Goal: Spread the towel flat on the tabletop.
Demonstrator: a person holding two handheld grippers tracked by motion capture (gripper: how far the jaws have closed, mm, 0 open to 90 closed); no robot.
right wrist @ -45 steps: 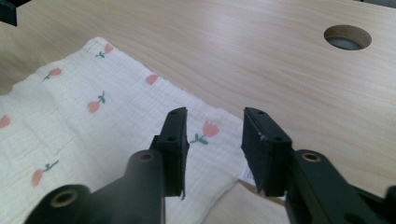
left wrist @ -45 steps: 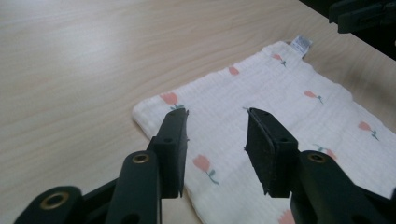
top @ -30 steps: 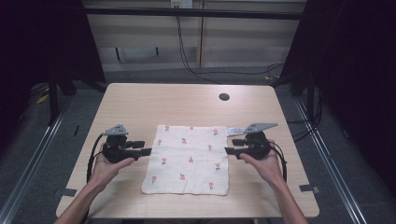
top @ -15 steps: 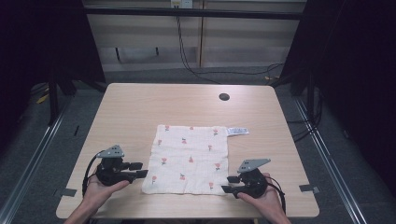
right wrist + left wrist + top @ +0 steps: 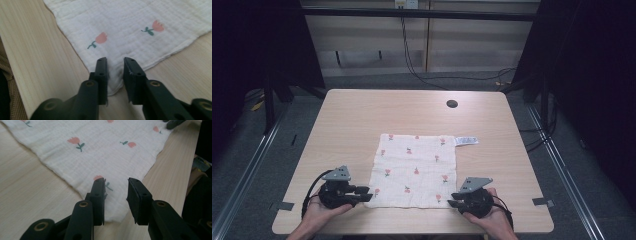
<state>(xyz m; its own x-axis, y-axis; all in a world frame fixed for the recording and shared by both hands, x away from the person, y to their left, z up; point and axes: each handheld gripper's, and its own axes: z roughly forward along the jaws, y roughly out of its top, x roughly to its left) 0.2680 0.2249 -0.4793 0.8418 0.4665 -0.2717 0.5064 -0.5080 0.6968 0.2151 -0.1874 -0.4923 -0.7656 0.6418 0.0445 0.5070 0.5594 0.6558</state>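
A white cloth (image 5: pixel 414 170) printed with small pink tulips lies flat in the middle of the wooden table (image 5: pixel 362 120). My left gripper (image 5: pixel 366 194) rests at its near left corner. In the left gripper view the left gripper (image 5: pixel 115 182) is open, with the cloth (image 5: pixel 100 147) corner lying between and under the jaws. My right gripper (image 5: pixel 451 201) sits at the near right corner. In the right gripper view the right gripper (image 5: pixel 115 60) is open with a narrower gap, and the corner of the cloth (image 5: pixel 130 22) reaches between the jaws.
A white label (image 5: pixel 466 140) sticks out from the cloth's far right corner. A dark round hole (image 5: pixel 452 103) sits in the far part of the tabletop. The table's near edge runs just behind both grippers. Metal rails flank the table on the floor.
Both grippers have moved from the cloth's side edges back toward the near table edge and now sit at its two near corners. The cloth has not shifted.
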